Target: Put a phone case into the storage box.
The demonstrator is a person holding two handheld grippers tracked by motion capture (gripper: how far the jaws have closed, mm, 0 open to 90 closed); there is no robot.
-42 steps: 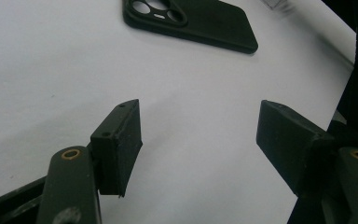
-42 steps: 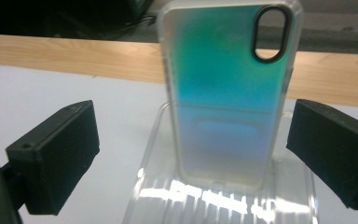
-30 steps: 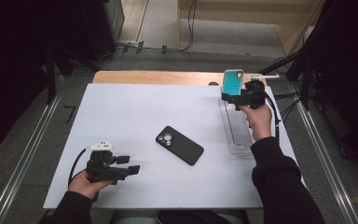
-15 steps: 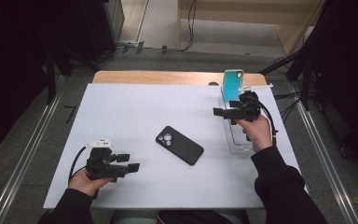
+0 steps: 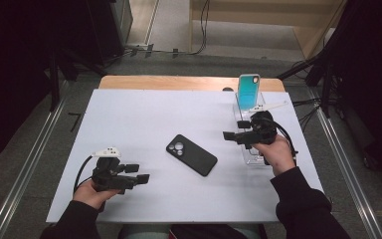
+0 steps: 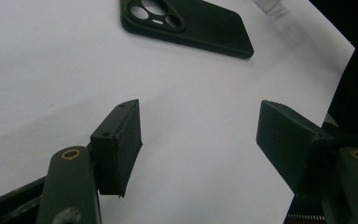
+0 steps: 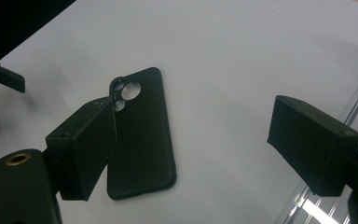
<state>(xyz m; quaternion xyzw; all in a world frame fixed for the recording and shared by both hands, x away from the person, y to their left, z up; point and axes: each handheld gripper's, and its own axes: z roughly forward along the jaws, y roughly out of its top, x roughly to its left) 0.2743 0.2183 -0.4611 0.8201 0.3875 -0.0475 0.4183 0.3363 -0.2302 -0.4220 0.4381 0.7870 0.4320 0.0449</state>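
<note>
One teal phone (image 5: 249,91) upright in high view; gripper views catch black phone (image 7: 140,135).

White table (image 5: 129,119), grey floor (image 5: 179,25), dark surroundings.

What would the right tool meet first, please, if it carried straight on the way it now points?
Probably the black phone case: the right tool points left across the table toward it, jaws open, with bare white table between. Its height above the table is unclear.
</note>
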